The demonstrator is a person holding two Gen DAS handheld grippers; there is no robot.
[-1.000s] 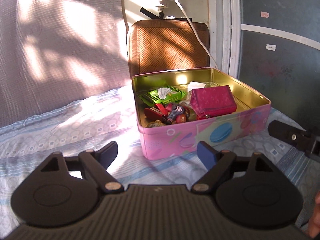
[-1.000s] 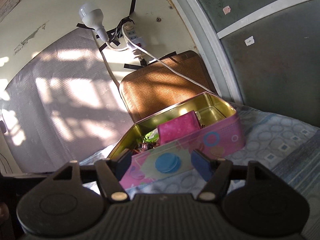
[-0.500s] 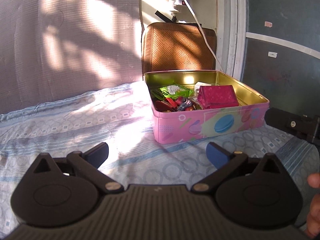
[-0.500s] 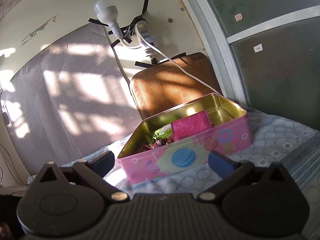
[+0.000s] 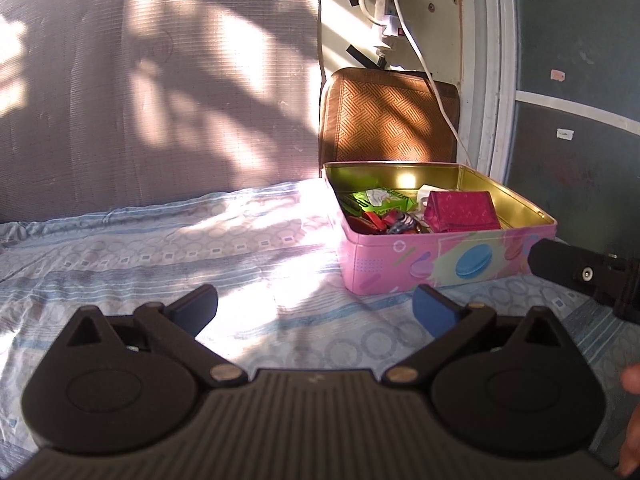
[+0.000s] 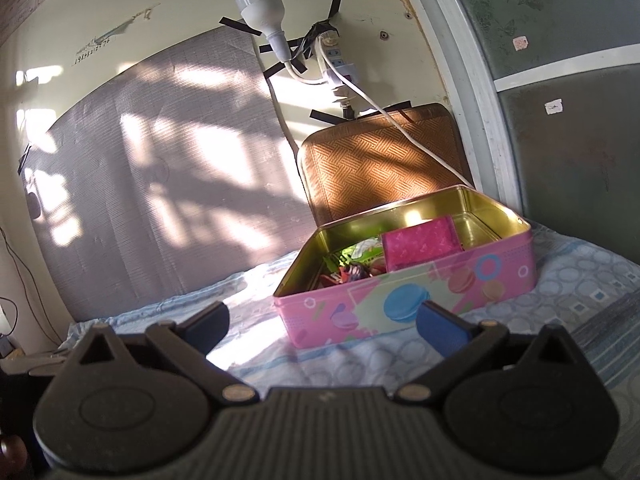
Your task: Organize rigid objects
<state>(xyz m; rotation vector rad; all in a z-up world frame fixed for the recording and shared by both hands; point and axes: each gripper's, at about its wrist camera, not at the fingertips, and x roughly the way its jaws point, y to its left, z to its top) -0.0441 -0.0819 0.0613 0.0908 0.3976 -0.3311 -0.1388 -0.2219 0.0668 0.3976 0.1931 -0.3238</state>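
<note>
The open pink rectangular metal tin (image 5: 448, 264), printed with macarons, was set on the patterned bed sheet (image 5: 160, 256), with a magenta fabric wallet (image 5: 460, 212) and a green packet (image 5: 380, 200) lying inside it. The left gripper (image 5: 312, 308) and the right gripper (image 6: 322, 320) were held short of the tin, their jaws having just been opened wide, with nothing between them. If the tin's near wall were nudged, the light tin could be slid across the soft sheet, and the white cable (image 6: 400, 128) hanging behind the tin could be snagged on a reach past its far rim.

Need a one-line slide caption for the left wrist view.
Open left hand-held gripper faces a pink tin of small items on the bedsheet.
</note>
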